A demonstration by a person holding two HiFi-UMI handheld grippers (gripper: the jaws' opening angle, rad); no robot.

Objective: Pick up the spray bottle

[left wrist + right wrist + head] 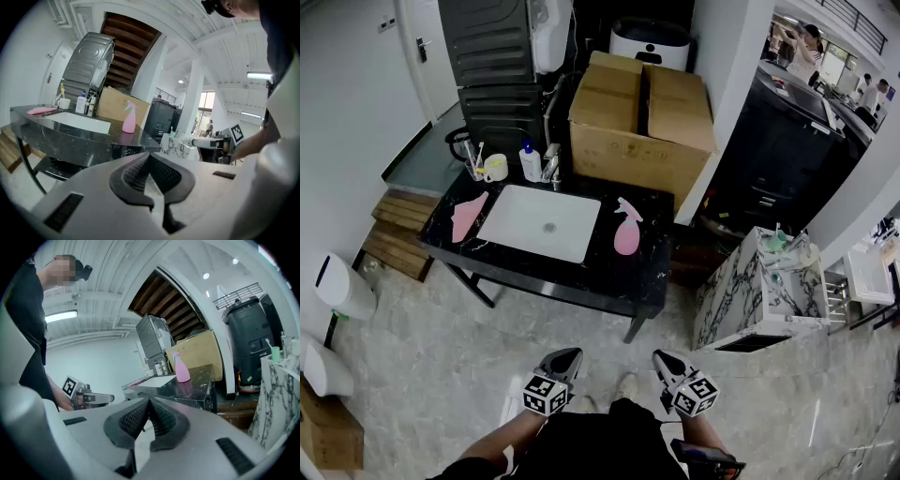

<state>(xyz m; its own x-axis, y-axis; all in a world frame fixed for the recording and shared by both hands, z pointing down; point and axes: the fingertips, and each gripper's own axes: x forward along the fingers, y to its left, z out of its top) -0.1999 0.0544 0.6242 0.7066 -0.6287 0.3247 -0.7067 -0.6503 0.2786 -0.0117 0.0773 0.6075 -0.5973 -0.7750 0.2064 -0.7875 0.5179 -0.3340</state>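
Note:
The pink spray bottle (626,228) stands upright on the black marble counter (647,272), to the right of the white sink basin (540,222). It also shows far off in the left gripper view as a spray bottle (129,118) and in the right gripper view as a spray bottle (180,367). My left gripper (565,358) and right gripper (667,361) are held low, close to the person's body, well short of the counter. The left gripper (150,157) is shut with nothing between its pads. So is the right gripper (149,401).
A pink cloth (469,214) lies left of the basin, and cups and bottles (530,161) stand behind it. A large cardboard box (642,122) sits at the counter's back right. A small marble-patterned cabinet (759,291) stands to the right. Tiled floor (441,375) lies between me and the counter.

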